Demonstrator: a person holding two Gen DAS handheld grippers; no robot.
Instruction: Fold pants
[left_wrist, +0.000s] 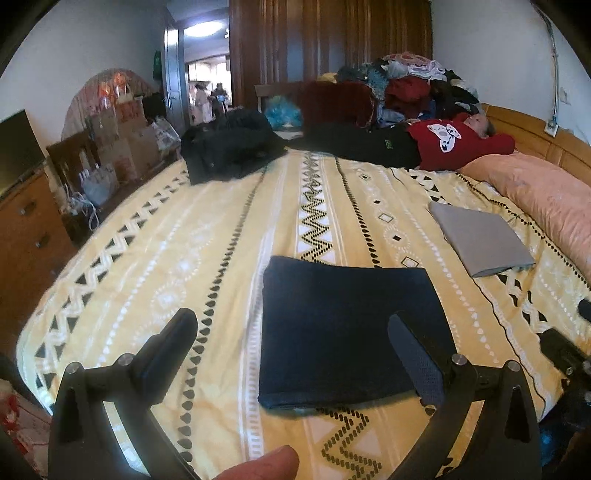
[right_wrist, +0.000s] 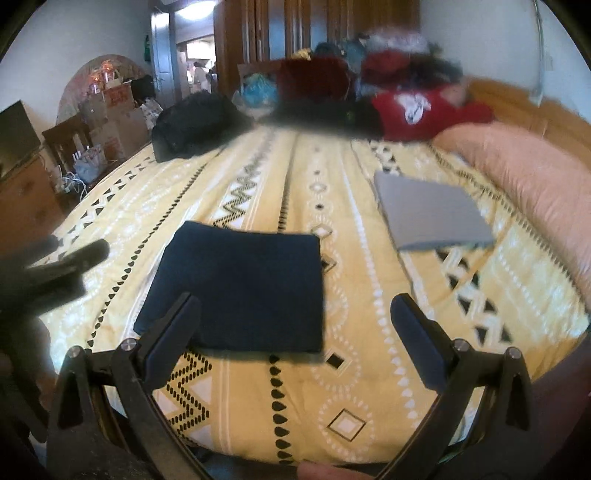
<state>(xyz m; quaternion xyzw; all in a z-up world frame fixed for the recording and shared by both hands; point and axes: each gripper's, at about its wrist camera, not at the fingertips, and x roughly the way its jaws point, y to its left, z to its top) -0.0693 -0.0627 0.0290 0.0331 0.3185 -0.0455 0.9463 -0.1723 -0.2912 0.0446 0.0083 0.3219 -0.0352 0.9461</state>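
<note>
Navy pants (left_wrist: 351, 332) lie folded (flat) — both grippers (left_wrist: 291, 339) (right_wrist: 295, 325) agape.

Navy pants (right_wrist: 240, 288) sit folded into a neat square on the yellow patterned bed (right_wrist: 369, 387). Right gripper (right_wrist: 295, 332) hovers over them, jaws wide apart, nothing held. Grey folded piece (right_wrist: 432, 214) lies well apart.

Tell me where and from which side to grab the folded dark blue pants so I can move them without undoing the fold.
Take the folded dark blue pants at their near edge, coming in low from the side nearest you. They lie flat as a squarish stack on the yellow patterned bedspread, and that edge faces both open tools, the left tool and the right tool. Pinching all layers near each corner should probably keep the fold.
</note>
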